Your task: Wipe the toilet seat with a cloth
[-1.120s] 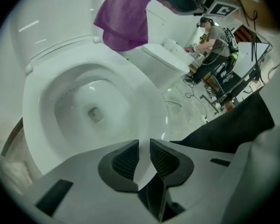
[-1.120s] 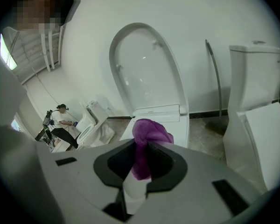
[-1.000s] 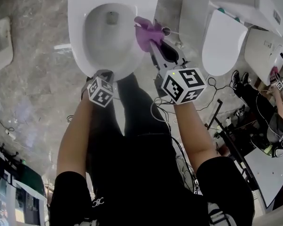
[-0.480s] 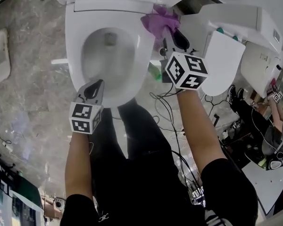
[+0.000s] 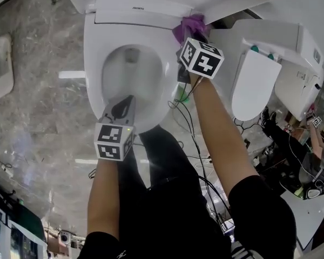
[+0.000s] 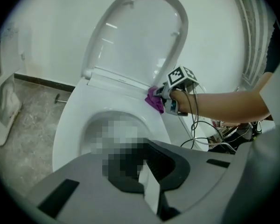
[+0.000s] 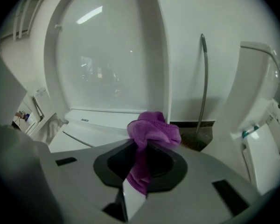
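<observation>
- Far left, the left hand-held gripper hangs over the front edge of the seat, jaws pressed together with nothing between them.
- The seat is a glossy white ring, lid tipped up against the wall. That smooth surface should let fabric glide easily.
- At the seat's back right corner, by the hinge, sits the cloth. It is purple, fleecy and scrunched into a loose ball that looks to be pressed on the rim there.
- It reads as soft, limp and very light. It will fold and drag rather than push, so a pinch through a gathered fold with a wad left out front seems best.
- And that's the grip: the right hand-held gripper is clamped on the cloth's middle, with a tail down between the jaws and the bunch beyond the tips.
- Slipping free under a hard wipe looks like the main risk.
</observation>
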The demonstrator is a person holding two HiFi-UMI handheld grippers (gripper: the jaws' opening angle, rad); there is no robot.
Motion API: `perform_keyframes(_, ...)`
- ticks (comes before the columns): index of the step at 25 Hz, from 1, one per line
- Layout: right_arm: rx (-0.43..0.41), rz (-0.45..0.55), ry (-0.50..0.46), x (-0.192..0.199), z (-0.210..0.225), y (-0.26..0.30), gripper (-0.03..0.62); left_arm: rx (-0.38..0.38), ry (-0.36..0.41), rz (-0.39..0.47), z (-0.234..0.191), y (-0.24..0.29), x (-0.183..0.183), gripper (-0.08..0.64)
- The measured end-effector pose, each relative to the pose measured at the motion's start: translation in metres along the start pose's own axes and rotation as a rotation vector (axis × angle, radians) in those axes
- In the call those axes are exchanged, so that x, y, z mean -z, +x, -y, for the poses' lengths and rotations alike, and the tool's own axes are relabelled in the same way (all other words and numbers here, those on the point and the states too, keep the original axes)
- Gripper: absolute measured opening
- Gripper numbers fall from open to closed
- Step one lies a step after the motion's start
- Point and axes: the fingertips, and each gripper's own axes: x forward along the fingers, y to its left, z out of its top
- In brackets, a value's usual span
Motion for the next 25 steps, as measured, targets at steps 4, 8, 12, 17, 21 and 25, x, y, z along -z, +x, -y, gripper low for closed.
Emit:
perform_keyframes(4,-0.019,-0.028,-0.051,0.011,-0.011,0.019,0.066,0.003,-0.011,0.028,-0.008,-0.005,-0.009,0.006)
perform_keyframes(8,-0.062,-0.083,0.072,0.008,-0.012,0.024,0.066,-0.016,-0.013,0.035,-0.029,-0.021,-0.004,0.006)
perform_keyframes(12,-0.105,-0.112,0.02,0.008,-0.027,0.025,0.065,-0.05,-0.036,0.025,-0.057,-0.043,0.007,0.006)
perform_keyframes(17,-0.173,-0.12,0.072,0.007,-0.054,0.03,0.064,-0.08,-0.053,0.021,-0.09,-0.067,0.015,0.006)
perform_keyframes(21,-0.217,-0.124,-0.032,0.004,-0.112,0.04,0.064,-0.111,-0.018,0.0,-0.107,-0.078,0.016,0.006)
perform_keyframes(25,-0.238,-0.114,-0.051,0.001,-0.174,0.051,0.064,-0.119,-0.01,-0.012,-0.135,-0.093,0.014,0.006)
